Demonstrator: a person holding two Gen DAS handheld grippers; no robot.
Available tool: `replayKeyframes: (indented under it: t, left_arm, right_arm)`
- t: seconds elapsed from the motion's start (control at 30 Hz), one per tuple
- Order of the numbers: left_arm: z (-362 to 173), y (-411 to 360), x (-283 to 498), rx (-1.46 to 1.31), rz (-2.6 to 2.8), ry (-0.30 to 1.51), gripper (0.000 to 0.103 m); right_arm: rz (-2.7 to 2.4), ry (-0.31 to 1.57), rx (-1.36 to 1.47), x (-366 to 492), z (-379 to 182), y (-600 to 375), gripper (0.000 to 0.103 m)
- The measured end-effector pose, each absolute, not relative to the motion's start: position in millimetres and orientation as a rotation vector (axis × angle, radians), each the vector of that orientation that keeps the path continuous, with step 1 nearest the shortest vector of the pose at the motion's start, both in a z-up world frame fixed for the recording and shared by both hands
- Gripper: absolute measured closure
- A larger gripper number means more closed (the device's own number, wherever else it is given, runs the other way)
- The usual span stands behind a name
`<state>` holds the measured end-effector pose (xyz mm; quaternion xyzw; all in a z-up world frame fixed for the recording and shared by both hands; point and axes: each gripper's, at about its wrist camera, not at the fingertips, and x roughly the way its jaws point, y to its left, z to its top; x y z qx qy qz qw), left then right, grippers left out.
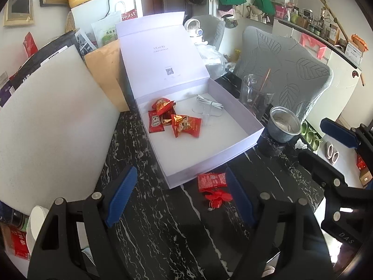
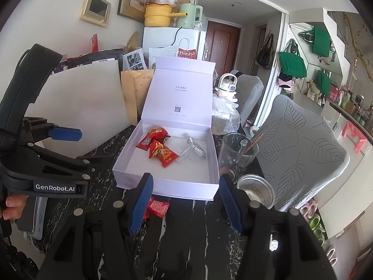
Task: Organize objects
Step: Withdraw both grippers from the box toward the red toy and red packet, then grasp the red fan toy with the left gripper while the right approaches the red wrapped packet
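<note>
Snack packet (image 1: 212, 181) lies on the table before the box (image 1: 209, 161); both hand-held grippers, left (image 1: 180, 198) and right (image 2: 185, 204), gape wide, empty.

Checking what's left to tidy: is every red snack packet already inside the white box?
No: one red packet lies on the black marble table, just outside the white box's front wall.

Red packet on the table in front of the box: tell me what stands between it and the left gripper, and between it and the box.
Nothing visible blocks the left gripper; the red packet lies on bare table beside its open fingers. Only the front wall of the white box separates the packet from the inside.
</note>
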<state>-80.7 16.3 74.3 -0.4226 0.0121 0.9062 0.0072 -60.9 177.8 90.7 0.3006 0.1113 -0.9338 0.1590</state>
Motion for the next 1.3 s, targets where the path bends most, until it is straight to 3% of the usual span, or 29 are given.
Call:
replayKeyframes:
  t: [1.3]
  left_arm:
    - [-46, 55, -98, -1.577, 2.59, -0.033, 0.025]
  right_arm:
    - [-2.521, 0.188, 1.158, -76, -25, 204, 0.043]
